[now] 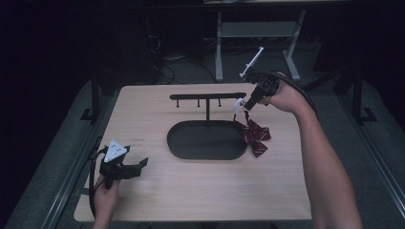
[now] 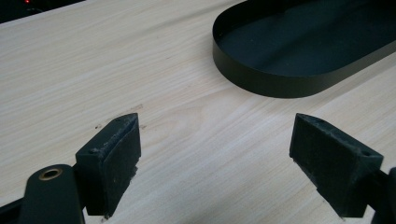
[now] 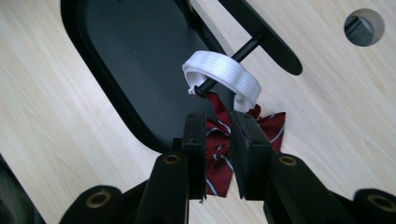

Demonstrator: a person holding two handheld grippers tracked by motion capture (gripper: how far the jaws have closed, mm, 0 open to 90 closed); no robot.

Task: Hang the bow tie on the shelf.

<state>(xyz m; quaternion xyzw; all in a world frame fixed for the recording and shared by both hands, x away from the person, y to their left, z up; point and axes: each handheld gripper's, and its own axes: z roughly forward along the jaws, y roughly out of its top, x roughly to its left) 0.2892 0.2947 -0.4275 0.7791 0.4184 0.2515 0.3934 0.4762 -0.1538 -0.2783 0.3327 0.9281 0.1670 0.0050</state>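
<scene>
A dark red striped bow tie (image 1: 255,136) (image 3: 272,123) hangs by its white elastic strap (image 1: 238,103) (image 3: 224,74), which is looped over the end peg (image 3: 247,46) of a black T-shaped stand (image 1: 207,96). My right gripper (image 1: 243,106) (image 3: 218,123) points down at the strap from the right. Its jaws stand a little apart, just below the loop, with the tie's fabric showing in the gap and no pad pressing on it. At the table's front left, my left gripper (image 1: 143,164) (image 2: 217,140) rests wide open with nothing between its pads.
The stand rises from a black oval tray (image 1: 205,140) (image 2: 261,79) (image 3: 126,46) at mid-table, and its bar carries two more bare pegs. A round cable hole (image 3: 364,27) sits in the wooden tabletop (image 1: 191,191). Table legs and cables lie beyond the far edge.
</scene>
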